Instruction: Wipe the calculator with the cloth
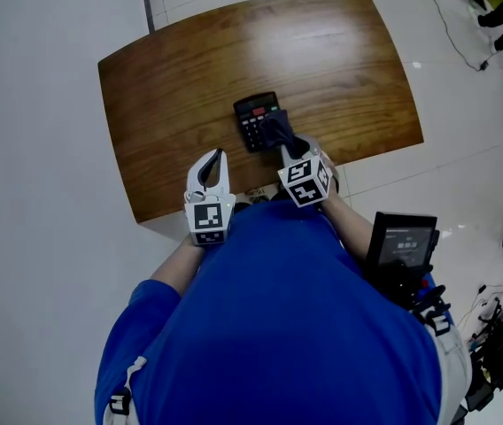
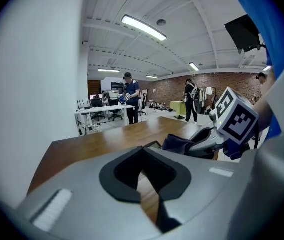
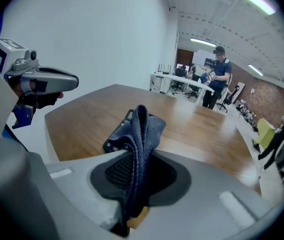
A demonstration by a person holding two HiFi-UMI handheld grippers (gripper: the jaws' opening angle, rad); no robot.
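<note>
A black calculator [image 1: 253, 113] lies near the front edge of the wooden table [image 1: 189, 78]. My right gripper [image 1: 287, 147] is shut on a dark blue cloth [image 1: 278, 129], which rests on the calculator's right half. In the right gripper view the cloth [image 3: 141, 149] stands folded between the jaws and drapes onto the calculator [image 3: 114, 143]. My left gripper [image 1: 217, 156] hovers at the table's front edge, left of the calculator, shut with nothing in it. From the left gripper view the cloth [image 2: 178, 143] shows at the right, beyond the closed jaws.
White floor surrounds the table. A black device with a screen [image 1: 400, 246] hangs at the person's right hip. Cables [image 1: 451, 25] run across the floor at the far right. Other people and desks [image 2: 107, 111] stand far behind the table.
</note>
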